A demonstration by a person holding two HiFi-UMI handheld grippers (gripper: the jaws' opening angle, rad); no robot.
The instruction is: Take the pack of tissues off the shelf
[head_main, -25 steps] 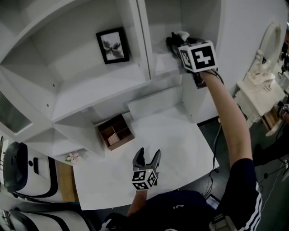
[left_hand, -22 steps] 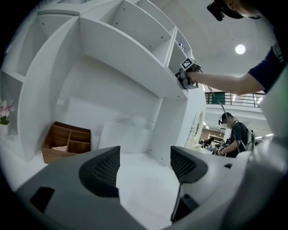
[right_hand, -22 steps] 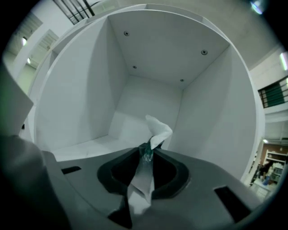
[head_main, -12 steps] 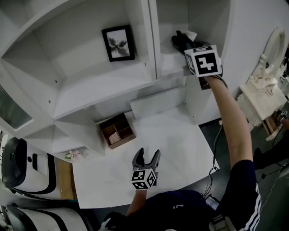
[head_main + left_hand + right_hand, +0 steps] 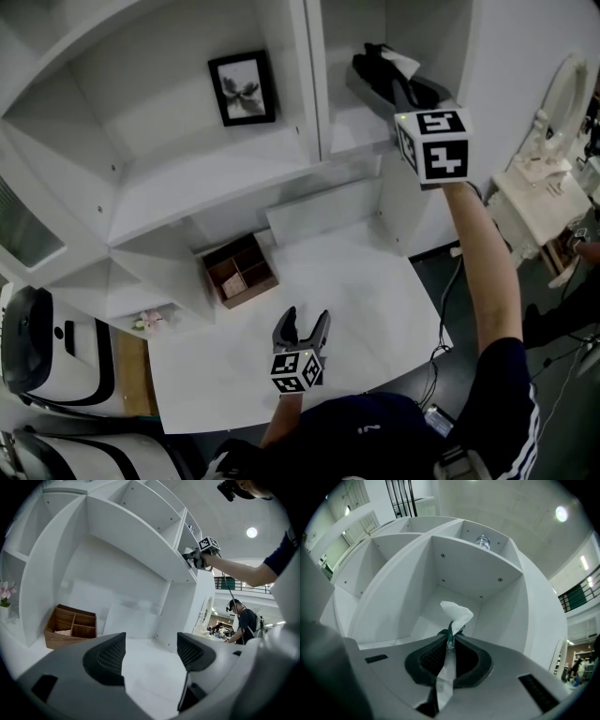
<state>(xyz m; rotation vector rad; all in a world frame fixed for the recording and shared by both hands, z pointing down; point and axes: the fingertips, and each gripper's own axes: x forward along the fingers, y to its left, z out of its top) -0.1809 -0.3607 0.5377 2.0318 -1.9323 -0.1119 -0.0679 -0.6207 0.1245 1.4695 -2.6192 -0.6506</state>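
pack of tissues [image 5: 456,613]: pinched edge-on in the right gripper [image 5: 451,638]. Jaws pressed together on it, white tissue sticking out past the tips, thin green edge showing at the pinch. From the head view it's at 1 o'clock, at the mouth of the upper right compartment of the shelf [image 5: 234,164]. Can't tell if it's touching the shelf board.
Right arm stretched up, marker cube facing the camera.
picture frame [image 5: 242,87] upright in the next compartment over, 11 o'clock, well apart from the pack.
clear bottle [image 5: 483,541] in the compartment above, 12 o'clock in the right gripper view.
left gripper [image 5: 302,330] low at 6 o'clock over the white table [image 5: 375,309]. Jaws spread, nothing between them.
wooden box [image 5: 241,272] with dividers on the table under the shelf, near 9 o'clock of centre, apart from the left gripper.
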